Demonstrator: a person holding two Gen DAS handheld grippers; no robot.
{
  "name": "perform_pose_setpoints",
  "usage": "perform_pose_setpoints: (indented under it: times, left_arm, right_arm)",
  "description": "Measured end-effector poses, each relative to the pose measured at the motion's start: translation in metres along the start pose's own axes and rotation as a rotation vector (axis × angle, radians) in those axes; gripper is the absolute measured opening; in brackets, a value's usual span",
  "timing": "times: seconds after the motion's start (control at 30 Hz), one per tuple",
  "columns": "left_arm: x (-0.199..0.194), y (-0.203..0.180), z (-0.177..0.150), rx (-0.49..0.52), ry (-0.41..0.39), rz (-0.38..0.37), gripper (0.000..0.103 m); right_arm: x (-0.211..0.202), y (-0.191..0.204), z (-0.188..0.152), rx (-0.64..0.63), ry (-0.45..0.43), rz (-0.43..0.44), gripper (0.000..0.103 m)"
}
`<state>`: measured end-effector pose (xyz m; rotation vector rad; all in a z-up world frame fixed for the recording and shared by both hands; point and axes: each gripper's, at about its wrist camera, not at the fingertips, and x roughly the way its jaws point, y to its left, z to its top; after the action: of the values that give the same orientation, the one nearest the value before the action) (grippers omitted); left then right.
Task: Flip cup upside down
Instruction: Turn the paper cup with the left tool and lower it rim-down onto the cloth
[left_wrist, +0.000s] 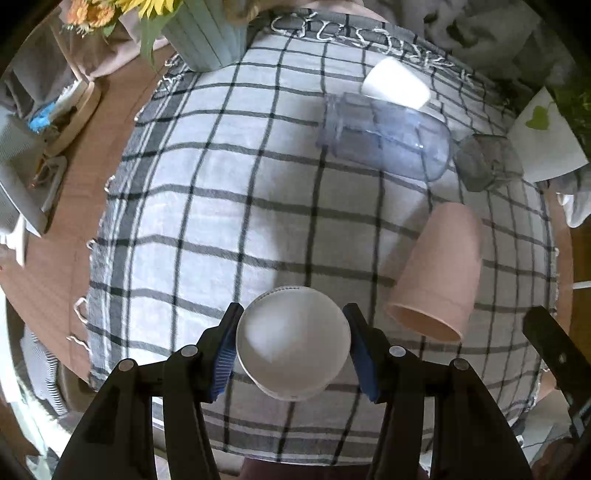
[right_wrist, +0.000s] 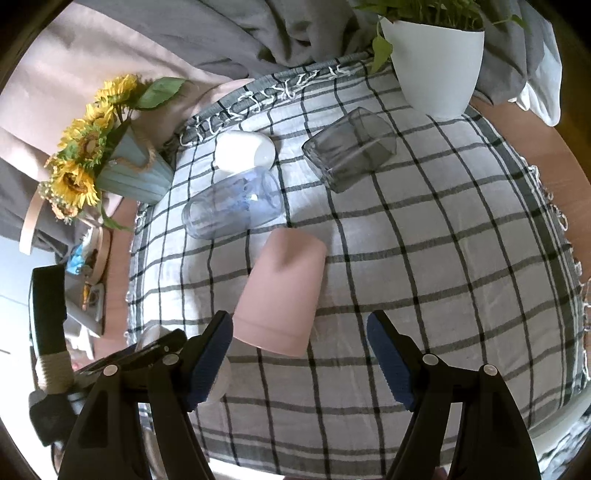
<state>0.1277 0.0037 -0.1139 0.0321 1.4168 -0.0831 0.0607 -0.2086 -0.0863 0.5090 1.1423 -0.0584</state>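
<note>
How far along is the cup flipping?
Nothing looks finished. In hand: the left gripper clamps a white paper cup above the checked cloth. Left: the pink plastic cup lies sideways ahead of the open right gripper.

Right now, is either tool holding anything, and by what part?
The left tool grips the white cup across its side walls, a pad on each side. The right tool is open and holds nothing; the pink cup lies ahead of it.
</note>
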Motion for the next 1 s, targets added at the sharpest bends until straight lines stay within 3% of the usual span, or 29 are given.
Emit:
perform_pose_setpoints:
  times: [0.23,0.57,0.7,0.87,1.0]
  left_arm:
    - [0.001,-0.001,-0.023,-0.013,0.027,-0.031,0.054]
    - [0.003,0.000,-0.028,-0.019,0.030,-0.046,0.055]
    - [0.007,0.001,-0.027,-0.022,0.049,-0.064,0.072]
    - [0.003,-0.001,-0.028,-0.011,0.038,-0.066,0.077]
    - [-0.012,-0.001,-0.027,-0.007,-0.021,-0.055,0.083]
  right_arm:
    - [0.003,-0.003,-0.001,-0.013,0.007,-0.030,0.075]
    - [0.010,-0.001,-0.007,-0.029,0.032,-0.056,0.075]
    - [0.010,-0.001,-0.007,-0.024,0.031,-0.074,0.075]
    - [0.008,0.001,-0.008,-0.035,0.040,-0.101,0.079]
    - [0.001,0.004,-0.010,-0.042,0.036,-0.110,0.080]
